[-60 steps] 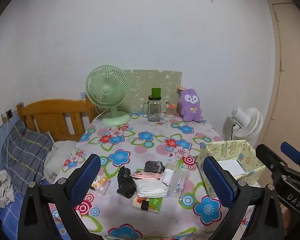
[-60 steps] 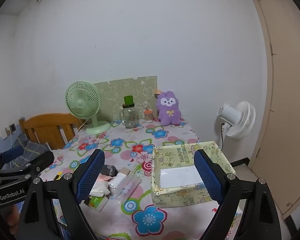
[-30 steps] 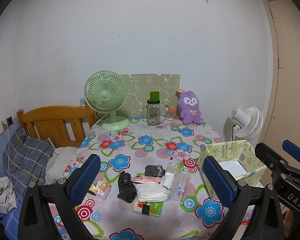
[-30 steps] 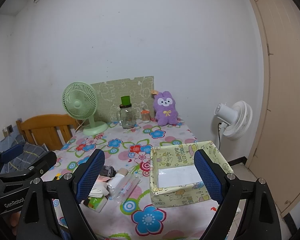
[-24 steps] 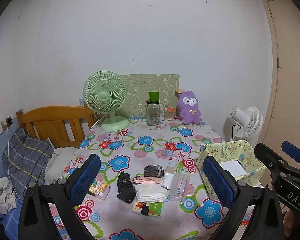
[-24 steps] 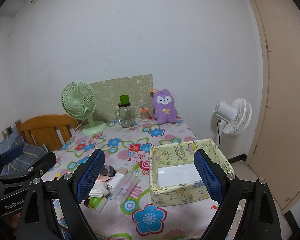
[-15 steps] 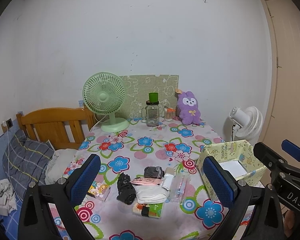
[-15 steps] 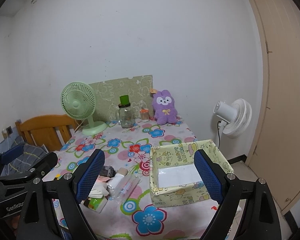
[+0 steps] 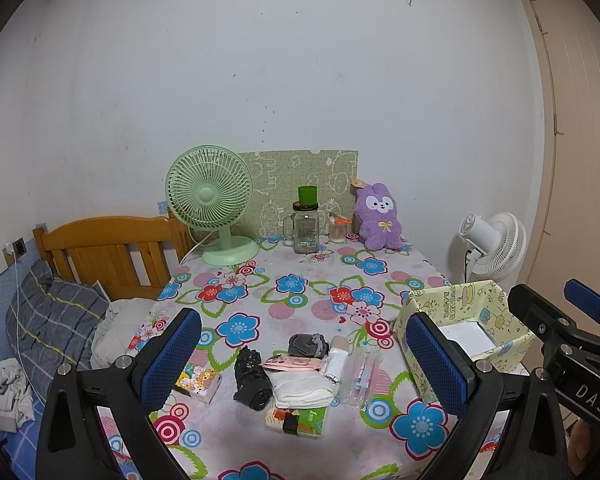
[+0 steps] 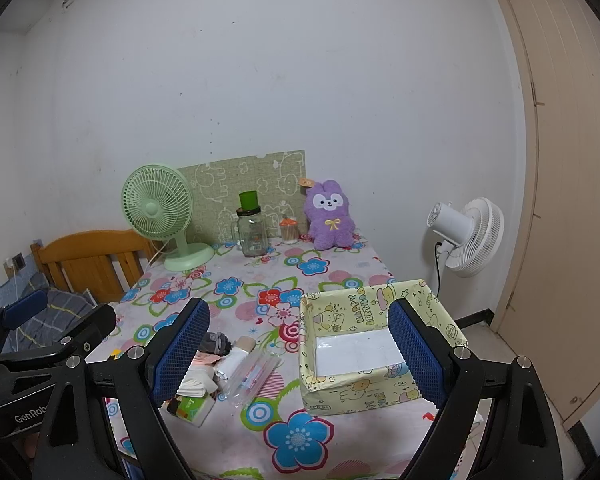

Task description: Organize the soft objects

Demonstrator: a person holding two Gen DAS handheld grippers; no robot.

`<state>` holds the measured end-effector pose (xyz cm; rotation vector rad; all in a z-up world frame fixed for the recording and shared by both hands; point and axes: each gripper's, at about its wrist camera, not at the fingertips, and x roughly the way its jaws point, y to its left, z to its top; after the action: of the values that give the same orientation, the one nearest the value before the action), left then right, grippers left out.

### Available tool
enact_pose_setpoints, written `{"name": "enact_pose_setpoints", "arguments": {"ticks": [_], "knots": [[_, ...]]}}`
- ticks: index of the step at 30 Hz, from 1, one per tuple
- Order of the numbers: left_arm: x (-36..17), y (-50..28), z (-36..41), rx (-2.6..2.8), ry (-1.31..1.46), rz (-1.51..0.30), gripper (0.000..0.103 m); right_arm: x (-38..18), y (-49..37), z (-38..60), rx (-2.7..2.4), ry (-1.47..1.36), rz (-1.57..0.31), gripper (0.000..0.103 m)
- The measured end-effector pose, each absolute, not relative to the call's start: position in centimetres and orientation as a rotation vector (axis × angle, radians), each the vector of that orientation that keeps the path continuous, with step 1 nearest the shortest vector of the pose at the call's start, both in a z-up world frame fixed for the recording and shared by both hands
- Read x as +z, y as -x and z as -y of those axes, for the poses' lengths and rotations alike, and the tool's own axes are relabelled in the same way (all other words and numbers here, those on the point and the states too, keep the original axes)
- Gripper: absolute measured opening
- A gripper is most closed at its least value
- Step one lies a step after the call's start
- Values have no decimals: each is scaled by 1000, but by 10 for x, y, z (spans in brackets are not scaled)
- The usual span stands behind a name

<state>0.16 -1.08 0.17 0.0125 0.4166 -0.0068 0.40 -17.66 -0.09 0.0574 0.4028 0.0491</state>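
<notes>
On the flowered table (image 9: 300, 280), the clutter sits lower-centre, slightly farther than before, both grippers (image 9: 300, 356) (image 10: 298, 354) open, nothing sorted.

A home bedroom is showing ahead of the grippers: a wooden bed headboard (image 9: 104, 240) sitting left of a floral-clothed table (image 9: 300, 280), a purple plush rabbit (image 9: 378, 216) leaning against the far wall.

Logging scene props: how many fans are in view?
2: a green fan on the table's far left corner, and a white fan on the floor beyond the table's right edge.
</notes>
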Motion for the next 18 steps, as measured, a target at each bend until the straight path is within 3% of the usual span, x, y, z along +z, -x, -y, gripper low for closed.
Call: {"name": "enact_pose_setpoints", "arguments": {"ticks": [18], "knots": [[4,-3,11,-6,-16,-413,103,0,-5,177,51,-60,-398,92]]}}
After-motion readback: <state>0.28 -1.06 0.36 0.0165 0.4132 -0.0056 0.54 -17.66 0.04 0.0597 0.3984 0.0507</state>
